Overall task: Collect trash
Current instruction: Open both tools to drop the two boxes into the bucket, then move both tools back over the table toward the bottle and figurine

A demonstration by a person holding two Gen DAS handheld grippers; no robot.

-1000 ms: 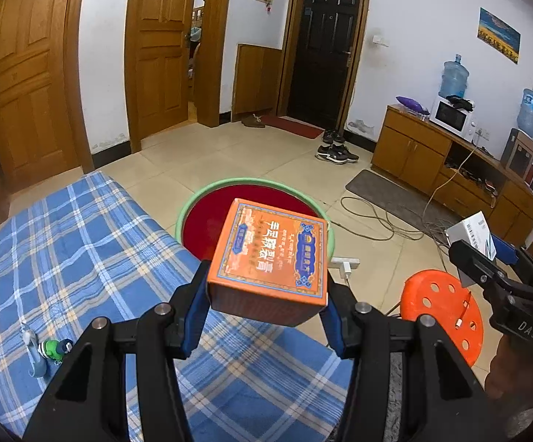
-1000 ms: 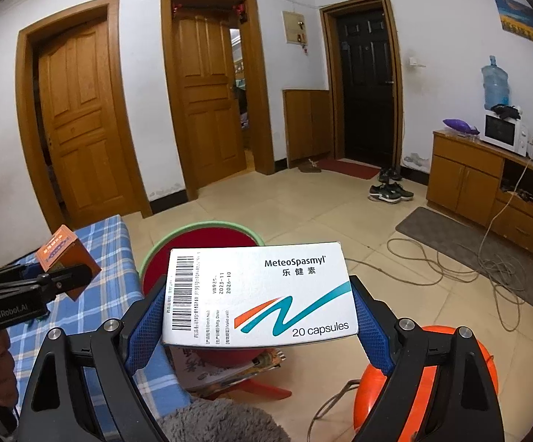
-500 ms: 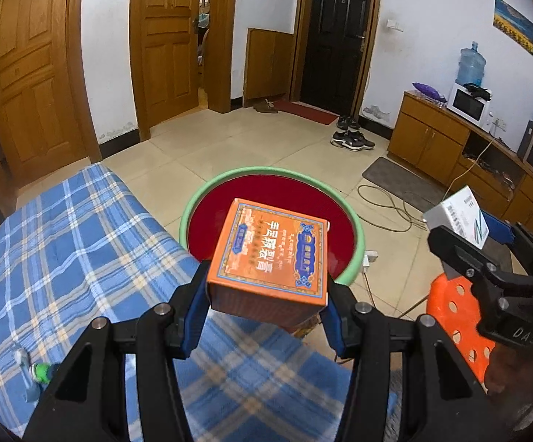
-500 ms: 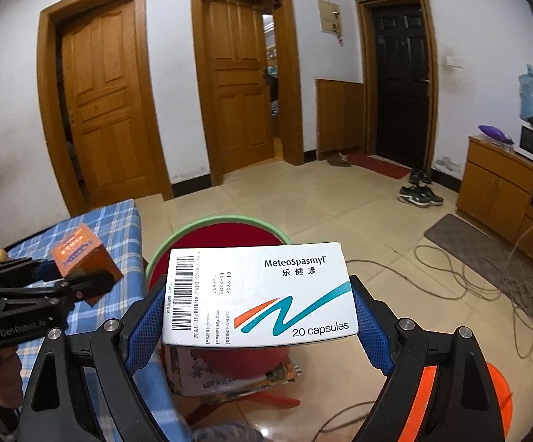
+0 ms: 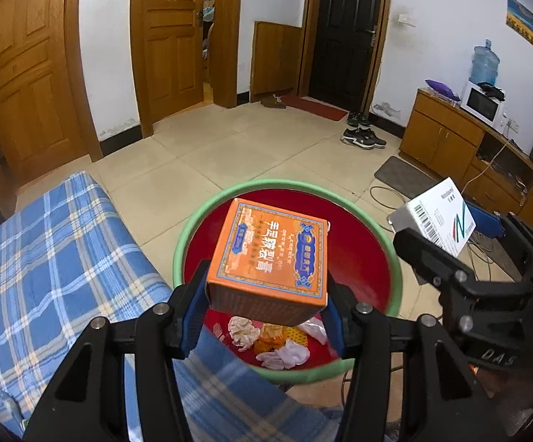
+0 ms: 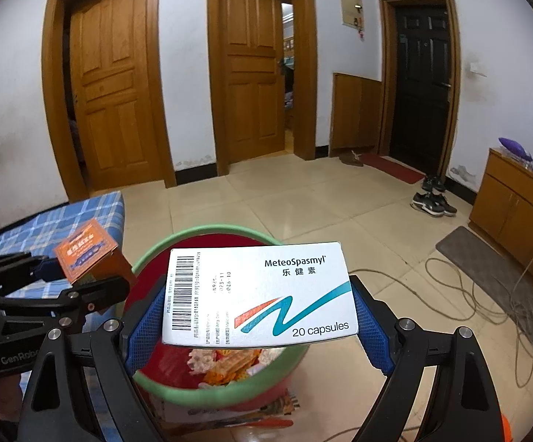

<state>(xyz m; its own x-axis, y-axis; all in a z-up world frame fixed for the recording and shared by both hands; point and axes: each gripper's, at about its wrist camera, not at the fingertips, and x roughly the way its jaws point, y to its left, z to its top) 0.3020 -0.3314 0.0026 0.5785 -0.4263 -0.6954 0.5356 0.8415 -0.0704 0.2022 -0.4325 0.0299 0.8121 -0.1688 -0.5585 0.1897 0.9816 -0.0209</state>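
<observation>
My left gripper [image 5: 263, 316] is shut on an orange box [image 5: 270, 258] with blue ornaments, held above the red basin with a green rim [image 5: 288, 374]. My right gripper [image 6: 259, 316] is shut on a flat white MeteoSpasmyl capsule box [image 6: 259, 294], also above the basin [image 6: 211, 392]. Crumpled white tissues and orange wrappers [image 5: 266, 339] lie in the basin's bottom. The right gripper with its white box [image 5: 443, 217] shows at the right of the left wrist view. In the right wrist view the left gripper with the orange box [image 6: 86, 254] is at the left.
A blue plaid bed [image 5: 45, 258] lies left of the basin. Cables [image 6: 469, 294] and a grey mat [image 6: 487, 258] lie on the tiled floor to the right. A wooden cabinet [image 5: 450, 136] with a microwave lines the right wall. Shoes [image 5: 362, 136] sit near the black door.
Both grippers have moved forward with their boxes and now hang over the basin; the trash in its bottom has come into view. Neither grip has changed.
</observation>
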